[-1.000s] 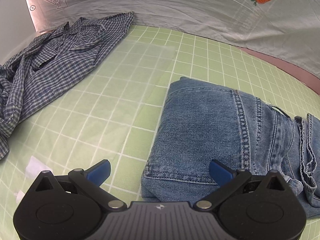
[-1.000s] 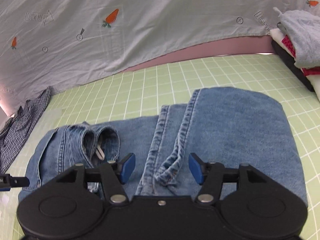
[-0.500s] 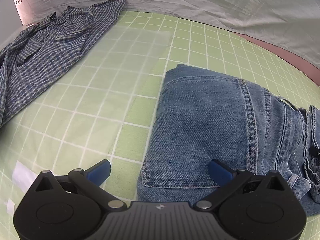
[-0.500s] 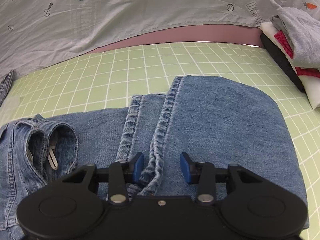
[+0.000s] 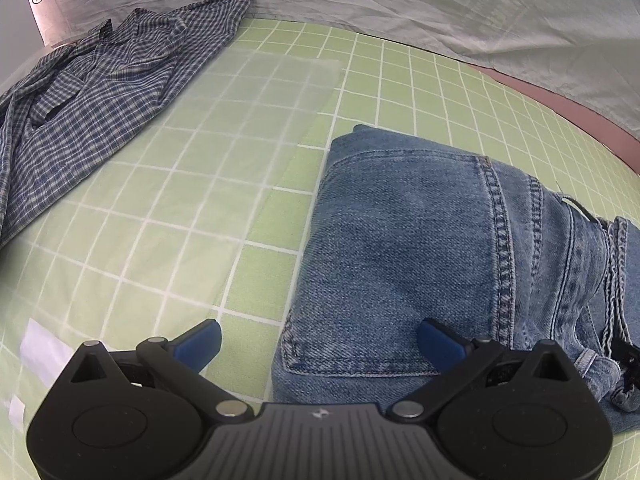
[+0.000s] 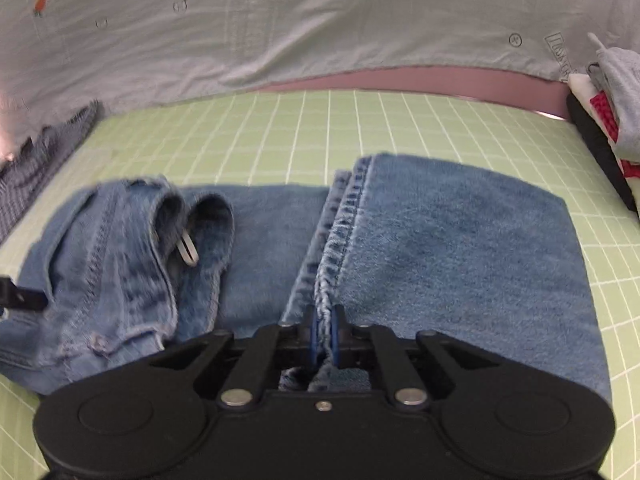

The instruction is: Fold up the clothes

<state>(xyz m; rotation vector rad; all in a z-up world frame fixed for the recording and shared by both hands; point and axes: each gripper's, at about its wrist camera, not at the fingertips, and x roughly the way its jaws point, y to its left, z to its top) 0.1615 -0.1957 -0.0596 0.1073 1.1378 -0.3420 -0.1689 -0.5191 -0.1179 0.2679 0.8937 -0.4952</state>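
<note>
So the green gridded worktop (image 6: 280,128) has a pair of jeans (image 6: 460,248) lying across its middle, long axis running left to right, legs already doubled over. The right gripper (image 6: 324,336) has its fingers pinched tight on the thick hem seam at the near edge. The left gripper (image 5: 320,340) hovers over the pocket end, fingers spread wide, gripping nothing. A checked shirt (image 5: 100,92) is crumpled in the far left corner and a stack of clothes (image 6: 612,100) sits on the right edge, with bare mat between them and behind the jeans.
</note>
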